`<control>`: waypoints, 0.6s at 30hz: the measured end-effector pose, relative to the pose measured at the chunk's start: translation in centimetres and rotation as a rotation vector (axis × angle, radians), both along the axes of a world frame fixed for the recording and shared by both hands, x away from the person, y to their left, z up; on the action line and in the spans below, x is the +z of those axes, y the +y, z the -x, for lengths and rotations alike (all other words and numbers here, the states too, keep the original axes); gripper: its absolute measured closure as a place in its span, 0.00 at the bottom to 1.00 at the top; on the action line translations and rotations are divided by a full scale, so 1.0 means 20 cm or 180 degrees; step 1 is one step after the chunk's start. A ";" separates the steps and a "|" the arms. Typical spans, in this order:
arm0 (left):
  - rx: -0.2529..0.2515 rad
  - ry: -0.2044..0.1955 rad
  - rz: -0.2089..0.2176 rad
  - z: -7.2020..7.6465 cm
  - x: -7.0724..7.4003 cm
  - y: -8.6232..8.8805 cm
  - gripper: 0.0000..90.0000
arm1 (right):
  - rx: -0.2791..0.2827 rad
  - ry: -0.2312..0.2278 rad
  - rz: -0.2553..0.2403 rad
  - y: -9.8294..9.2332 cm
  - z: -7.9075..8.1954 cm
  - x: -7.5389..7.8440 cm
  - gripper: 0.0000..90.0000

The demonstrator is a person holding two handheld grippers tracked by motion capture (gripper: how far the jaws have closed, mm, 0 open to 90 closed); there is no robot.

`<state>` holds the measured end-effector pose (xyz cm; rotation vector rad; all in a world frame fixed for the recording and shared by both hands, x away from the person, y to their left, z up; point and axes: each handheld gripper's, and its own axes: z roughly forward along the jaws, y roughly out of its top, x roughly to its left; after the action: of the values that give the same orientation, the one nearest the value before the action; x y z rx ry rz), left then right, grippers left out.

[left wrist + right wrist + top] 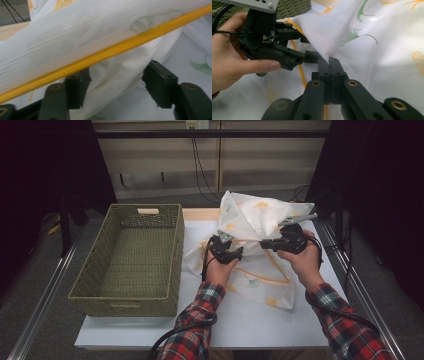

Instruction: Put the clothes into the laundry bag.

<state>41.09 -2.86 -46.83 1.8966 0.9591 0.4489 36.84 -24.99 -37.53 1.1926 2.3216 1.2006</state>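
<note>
White table (240,320) under us holds a green basket (131,260) and a white cloth (250,220) with a yellow zipper (105,52). Our right gripper (329,62) has its jaws pressed together, pinching a fold of cloth. Our left gripper (115,85) (just beside it) has spread jaws; cloth lies between them, maybe brushing one.

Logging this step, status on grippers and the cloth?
Right gripper shut on white cloth. Left gripper open, cloth fold and yellow zipper between its jaws. Basket beside cloth; nothing in the way.
</note>
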 end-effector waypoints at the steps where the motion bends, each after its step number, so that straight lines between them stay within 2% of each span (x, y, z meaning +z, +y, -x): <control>1: -0.0012 0.0006 0.0002 0.01 0.01 0.01 0.39 | 0.0000 0.0000 0.0000 0.00 0.00 0.00 0.99; 2: -0.0020 0.0017 0.0039 0.02 0.01 0.01 0.37 | 0.0015 -0.0007 0.0012 0.01 0.00 0.00 0.99; 3: -0.0009 0.0000 0.0021 0.04 0.01 0.02 0.33 | 0.0039 0.0014 0.0031 0.03 0.01 -0.01 0.99; 4: -0.0019 -0.0017 -0.0015 0.05 0.02 0.03 0.33 | 0.0039 0.0014 0.0031 0.03 0.01 -0.01 0.99; 6: -0.0016 0.0030 0.0027 0.07 0.01 0.04 0.30 | 0.0073 0.0014 0.0042 0.04 0.01 -0.01 0.99; 8: -0.0052 0.0004 0.0018 0.11 0.02 0.06 0.27 | 0.0115 0.0012 0.0043 0.05 0.01 -0.02 0.99; 13: -0.0119 -0.0046 -0.0021 0.15 0.03 0.09 0.23 | 0.0108 0.0017 0.0054 0.07 0.02 -0.02 0.99; 14: -0.0103 -0.0044 0.0032 0.17 0.03 0.10 0.22 | 0.0143 0.0006 0.0053 0.07 0.03 -0.02 0.99; 16: -0.0116 -0.0055 -0.0002 0.17 0.03 0.11 0.18 | 0.0147 0.0013 0.0060 0.07 0.03 -0.02 0.99; 18: -0.0112 -0.0021 0.0089 0.19 0.02 0.12 0.17 | 0.0129 0.0020 0.0082 0.08 0.04 -0.03 0.99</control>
<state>37.36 -0.45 -46.37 1.8827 0.9218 0.4187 36.06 -23.43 -38.06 1.1476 2.3692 1.1783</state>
